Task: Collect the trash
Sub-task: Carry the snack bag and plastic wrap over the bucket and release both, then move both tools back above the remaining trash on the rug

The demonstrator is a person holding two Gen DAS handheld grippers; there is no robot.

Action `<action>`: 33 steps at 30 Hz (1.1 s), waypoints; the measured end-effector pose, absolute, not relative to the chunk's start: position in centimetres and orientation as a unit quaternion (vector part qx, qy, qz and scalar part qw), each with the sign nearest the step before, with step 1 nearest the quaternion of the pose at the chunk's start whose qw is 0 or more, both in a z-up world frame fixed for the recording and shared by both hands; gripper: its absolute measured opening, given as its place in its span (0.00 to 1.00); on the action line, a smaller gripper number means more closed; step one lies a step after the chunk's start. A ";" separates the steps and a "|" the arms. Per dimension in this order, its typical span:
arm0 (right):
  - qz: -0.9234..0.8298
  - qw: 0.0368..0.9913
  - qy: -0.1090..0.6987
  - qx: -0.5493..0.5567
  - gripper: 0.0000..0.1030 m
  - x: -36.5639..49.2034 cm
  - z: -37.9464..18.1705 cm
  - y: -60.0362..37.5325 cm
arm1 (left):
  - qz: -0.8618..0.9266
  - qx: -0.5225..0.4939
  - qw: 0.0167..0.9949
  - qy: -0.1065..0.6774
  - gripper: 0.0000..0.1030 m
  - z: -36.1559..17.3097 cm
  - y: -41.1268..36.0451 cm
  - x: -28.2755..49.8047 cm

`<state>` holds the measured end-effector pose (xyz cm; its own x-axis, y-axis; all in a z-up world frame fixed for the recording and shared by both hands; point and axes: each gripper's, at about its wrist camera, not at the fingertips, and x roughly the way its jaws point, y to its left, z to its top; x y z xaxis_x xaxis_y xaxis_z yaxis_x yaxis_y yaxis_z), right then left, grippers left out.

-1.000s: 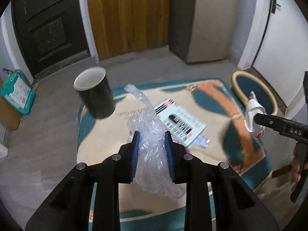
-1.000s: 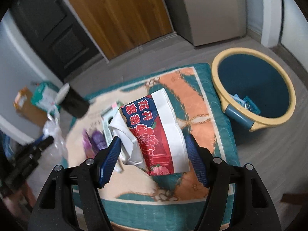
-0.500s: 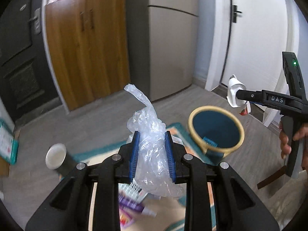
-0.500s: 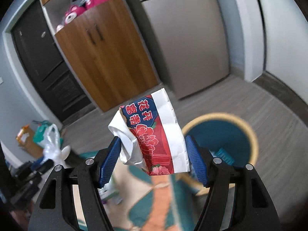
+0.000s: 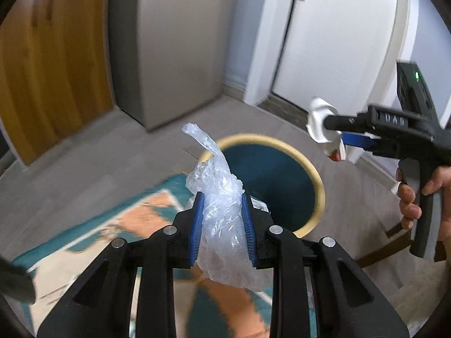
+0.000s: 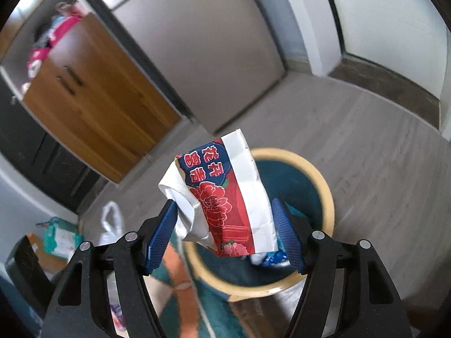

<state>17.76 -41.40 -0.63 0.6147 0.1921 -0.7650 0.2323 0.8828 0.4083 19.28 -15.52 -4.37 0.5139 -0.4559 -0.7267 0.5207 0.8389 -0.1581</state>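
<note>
Left wrist view showed the left gripper [image 5: 222, 222] clamped on a clear plastic bag [image 5: 222, 214], the bin [image 5: 315, 174] just beyond its fingers. Right gripper [image 6: 225, 233] pinched a red paper packet [image 6: 225, 197] above it.

**Legible Markings**

Red-and-white paper packet [image 6: 225, 197], centre of the right wrist view: four red Chinese characters on a dark blue patch, reading 花开富贵 as far as legible. Black gripper body [image 5: 394, 129], right edge of the left wrist view: embossed letters "DAS", somewhat blurred. Elsewhere: nothing legible.

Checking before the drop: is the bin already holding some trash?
Yes, blue and white scraps lie inside the bin, visible below the red packet.
</note>
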 end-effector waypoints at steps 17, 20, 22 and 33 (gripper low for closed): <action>-0.033 0.855 0.437 0.276 0.87 18.4 -2.1 -42.9 | -0.312 0.041 0.869 0.383 0.77 -7.2 -20.4 21.1; -0.027 0.859 0.435 0.268 0.88 18.4 -1.6 -42.4 | -0.302 0.037 0.872 0.384 0.78 -6.4 -19.2 19.8; -0.023 0.863 0.432 0.260 0.89 18.5 -1.3 -41.9 | -0.297 0.041 0.874 0.381 0.78 -6.1 -18.6 19.5; -0.002 0.881 0.421 0.218 0.90 18.5 0.4 -38.8 | -0.258 0.063 0.890 0.371 0.80 -2.9 -14.6 16.6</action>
<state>18.45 -38.78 0.39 0.6459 0.1796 -0.7419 0.1877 0.9047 0.3825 16.64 -14.57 -2.93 0.5911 -0.4125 -0.6932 0.5066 0.8585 -0.0789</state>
